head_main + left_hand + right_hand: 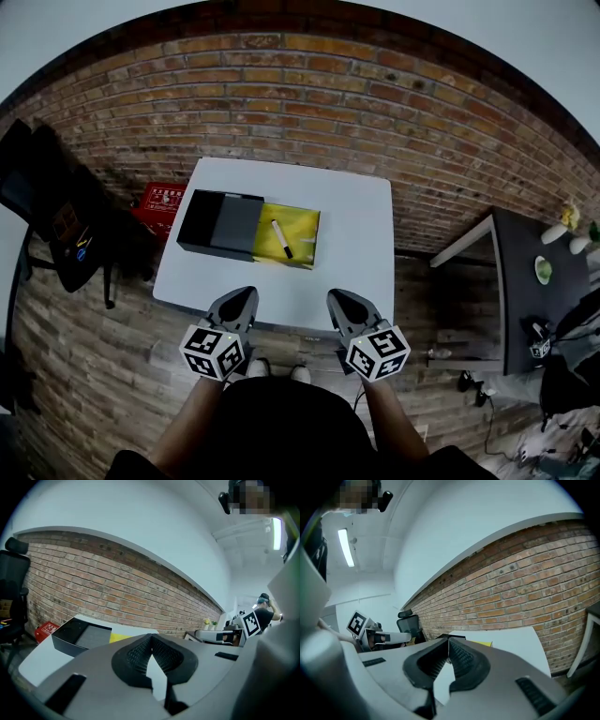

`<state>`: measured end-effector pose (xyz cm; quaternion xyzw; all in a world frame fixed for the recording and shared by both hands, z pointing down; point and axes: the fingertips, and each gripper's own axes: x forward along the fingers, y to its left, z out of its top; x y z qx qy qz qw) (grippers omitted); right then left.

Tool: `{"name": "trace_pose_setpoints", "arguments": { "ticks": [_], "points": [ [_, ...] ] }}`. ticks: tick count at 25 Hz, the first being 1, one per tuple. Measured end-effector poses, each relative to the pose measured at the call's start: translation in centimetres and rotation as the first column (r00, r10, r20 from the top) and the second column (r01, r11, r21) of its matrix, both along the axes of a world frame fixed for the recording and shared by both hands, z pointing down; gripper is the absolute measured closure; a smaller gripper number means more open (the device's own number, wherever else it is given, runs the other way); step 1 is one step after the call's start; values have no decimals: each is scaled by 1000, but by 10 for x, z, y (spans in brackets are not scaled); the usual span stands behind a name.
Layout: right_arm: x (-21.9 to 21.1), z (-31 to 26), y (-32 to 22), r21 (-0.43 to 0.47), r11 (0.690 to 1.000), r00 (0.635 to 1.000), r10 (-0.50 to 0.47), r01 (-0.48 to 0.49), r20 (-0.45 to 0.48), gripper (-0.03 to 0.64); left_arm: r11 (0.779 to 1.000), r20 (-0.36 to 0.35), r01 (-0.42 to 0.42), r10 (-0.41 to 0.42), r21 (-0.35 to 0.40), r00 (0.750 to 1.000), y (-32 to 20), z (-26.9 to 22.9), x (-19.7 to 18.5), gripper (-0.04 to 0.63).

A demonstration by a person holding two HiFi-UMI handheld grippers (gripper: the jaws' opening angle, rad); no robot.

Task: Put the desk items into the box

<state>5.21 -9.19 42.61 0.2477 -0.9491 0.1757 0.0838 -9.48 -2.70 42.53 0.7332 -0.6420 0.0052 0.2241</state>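
Both my tools, left tool (pixel 246 294) and right tool (pixel 337 296), hang pinched together and empty at the counter's (pixel 361 248) near edge. The pen (pixel 281 238) lies on a yellow sheet (pixel 300 223) beside the black box (pixel 217 223), toward the left edge. I judge a closed-jaw approach could roll the pen away.

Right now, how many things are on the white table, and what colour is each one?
Black box: 1
Yellow item beside the box: 1
Black-and-white pen lying on the yellow item: 1
Total: 3
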Motion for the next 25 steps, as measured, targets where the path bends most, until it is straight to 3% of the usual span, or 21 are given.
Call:
{"name": "trace_pose_setpoints", "arguments": {
  "ticks": [6, 11, 25],
  "points": [
    [-2, -10, 4, -30, 997, 995, 80, -78, 52, 595, 1000, -15, -20, 20, 4, 1000, 9, -1, -24, 583],
    [-5, -13, 5, -167, 978, 969, 160, -129, 189, 595, 1000, -131, -6, 9, 20, 991, 9, 1, -39, 583],
    [-18, -11, 14, -185, 970, 962, 195, -160, 191, 595, 1000, -149, -16, 19, 17, 989, 14, 7, -60, 583]
  ]
}}
